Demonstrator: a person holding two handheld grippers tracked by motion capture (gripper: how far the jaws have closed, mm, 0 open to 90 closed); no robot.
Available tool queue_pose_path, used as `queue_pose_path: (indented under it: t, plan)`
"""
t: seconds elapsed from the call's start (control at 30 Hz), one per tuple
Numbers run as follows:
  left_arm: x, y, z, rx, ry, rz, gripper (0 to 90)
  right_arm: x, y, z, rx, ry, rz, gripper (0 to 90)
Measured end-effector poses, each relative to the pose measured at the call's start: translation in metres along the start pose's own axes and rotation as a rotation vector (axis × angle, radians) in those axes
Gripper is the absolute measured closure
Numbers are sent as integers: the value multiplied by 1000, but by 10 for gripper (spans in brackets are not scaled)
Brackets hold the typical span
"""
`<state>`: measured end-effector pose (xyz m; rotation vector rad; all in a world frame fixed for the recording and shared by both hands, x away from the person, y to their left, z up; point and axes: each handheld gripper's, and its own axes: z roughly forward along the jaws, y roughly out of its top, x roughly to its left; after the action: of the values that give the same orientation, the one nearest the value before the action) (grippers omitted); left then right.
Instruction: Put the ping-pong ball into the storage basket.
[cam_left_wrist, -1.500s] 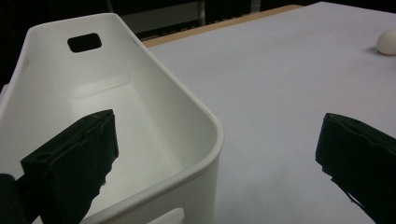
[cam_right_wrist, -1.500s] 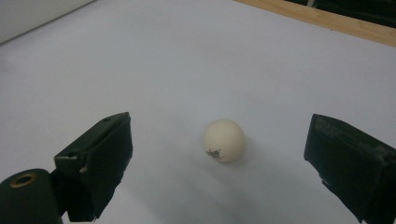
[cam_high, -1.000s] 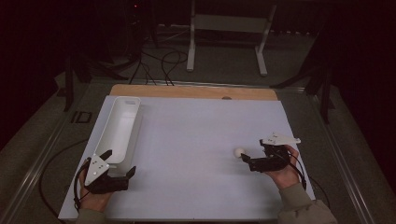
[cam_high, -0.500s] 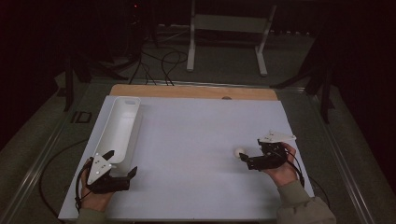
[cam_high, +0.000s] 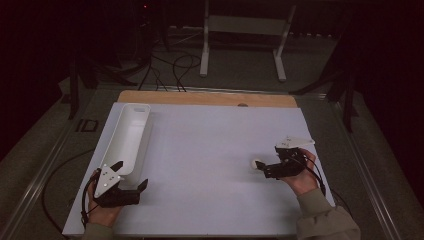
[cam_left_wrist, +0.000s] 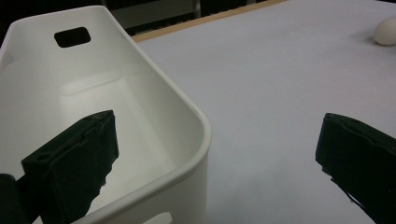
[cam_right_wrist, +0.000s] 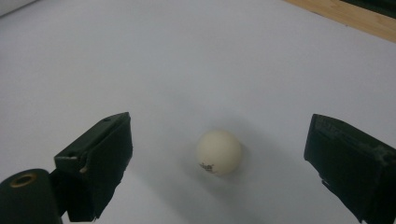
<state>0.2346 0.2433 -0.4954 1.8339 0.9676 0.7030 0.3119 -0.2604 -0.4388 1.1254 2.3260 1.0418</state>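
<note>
A small white ball (cam_high: 258, 163) lies on the white table top at the right. In the right gripper view the ball (cam_right_wrist: 218, 152) rests between the two wide-apart jaws of my right gripper (cam_right_wrist: 219, 123), touching neither. From above, the right gripper (cam_high: 261, 169) points left at the ball and is open. A long white bin (cam_high: 127, 140) stands empty at the left. My left gripper (cam_high: 131, 175) is open at the bin's near end. Its own view shows one jaw inside the bin (cam_left_wrist: 187, 107) and the other outside over the table. The ball (cam_left_wrist: 386, 31) lies far off there.
The white sheet (cam_high: 200, 150) covers most of the table, with a wooden strip (cam_high: 210, 98) along the far edge. Beyond it on the dark floor are cables (cam_high: 172, 65) and a metal stand (cam_high: 245, 30). Both gripper cables trail near the front edge.
The right gripper has edged slightly left, closer around the ball. The left gripper has hardly shifted at the bin's near end. Both stay open.
</note>
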Motion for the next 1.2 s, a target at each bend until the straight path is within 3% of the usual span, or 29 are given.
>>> queue_pose_path:
  t: [0.77, 1.2]
  plan:
    - [-1, 0, 1, -3, -3, 9, 0, -7, 6, 13, 72, 0, -9, 73]
    - [-2, 0, 1, -3, -2, 14, 0, -6, 8, 24, 143, 11, -26, 74]
